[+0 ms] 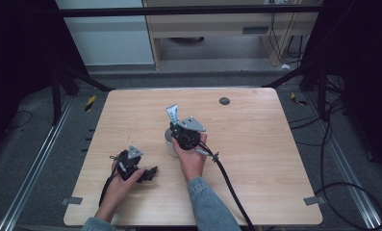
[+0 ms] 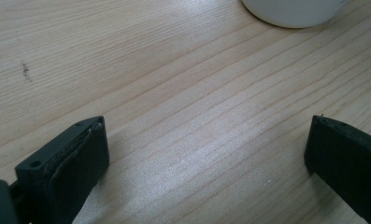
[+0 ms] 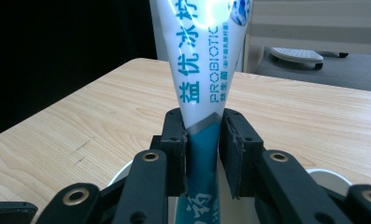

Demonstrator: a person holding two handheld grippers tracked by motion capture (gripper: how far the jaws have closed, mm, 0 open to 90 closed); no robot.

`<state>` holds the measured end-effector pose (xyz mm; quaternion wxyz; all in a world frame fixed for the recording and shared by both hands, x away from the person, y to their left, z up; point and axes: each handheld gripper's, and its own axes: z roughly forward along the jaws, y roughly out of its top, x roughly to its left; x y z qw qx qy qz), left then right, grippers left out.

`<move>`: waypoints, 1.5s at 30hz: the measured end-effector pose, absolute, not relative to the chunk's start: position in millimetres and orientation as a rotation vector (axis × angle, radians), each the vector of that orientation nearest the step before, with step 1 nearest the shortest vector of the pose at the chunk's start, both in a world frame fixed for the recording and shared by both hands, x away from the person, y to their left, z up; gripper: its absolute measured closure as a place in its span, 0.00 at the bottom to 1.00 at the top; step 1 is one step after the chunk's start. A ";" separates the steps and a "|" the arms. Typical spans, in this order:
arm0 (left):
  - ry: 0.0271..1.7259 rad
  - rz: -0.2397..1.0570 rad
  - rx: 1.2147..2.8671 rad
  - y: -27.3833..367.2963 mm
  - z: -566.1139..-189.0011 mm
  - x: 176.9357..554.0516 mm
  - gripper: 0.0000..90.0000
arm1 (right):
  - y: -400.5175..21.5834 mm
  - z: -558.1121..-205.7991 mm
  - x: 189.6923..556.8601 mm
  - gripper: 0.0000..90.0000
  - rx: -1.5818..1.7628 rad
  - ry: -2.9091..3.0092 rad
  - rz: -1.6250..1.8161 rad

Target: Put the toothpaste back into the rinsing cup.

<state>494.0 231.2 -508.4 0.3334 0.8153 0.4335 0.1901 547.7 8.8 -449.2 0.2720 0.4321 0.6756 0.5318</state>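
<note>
Here the right gripper (image 3: pixel 203 156) pinches a toothpaste tube (image 3: pixel 203 60) upright over the white cup (image 1: pixel 170 143); at the cup's seven o'clock, the left gripper (image 2: pixel 206 154) rests open on the table (image 1: pixel 256 144).

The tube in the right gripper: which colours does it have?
The tube is white with teal lettering and a teal lower part, clearest in the right gripper view.

A white-and-teal toothpaste tube (image 3: pixel 202 70), printed PROBIOTIC, stood upright with its flat crimped end up, its lower part inside a white cup (image 1: pixel 170 143) on the table (image 1: pixel 256 144).
</note>
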 end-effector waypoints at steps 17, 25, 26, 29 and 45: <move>1.132 0.496 2.128 231.2 -508.5 494.0 0.00 | 4.9 -446.3 545.0 0.64 1.192 1.814 1.427; 1.132 0.496 2.129 231.2 -508.4 494.1 0.00 | 2.2 -444.2 543.7 0.58 1.205 1.812 1.427; 1.132 0.496 2.129 231.2 -508.4 494.1 0.00 | 2.0 -444.0 543.5 0.57 1.203 1.815 1.426; 1.132 0.496 2.129 231.2 -508.4 494.1 0.00 | 1.2 -443.0 541.5 0.55 1.204 1.822 1.425; 1.132 0.496 2.128 231.1 -508.5 494.1 0.00 | -4.5 -435.1 532.4 0.42 1.183 1.858 1.390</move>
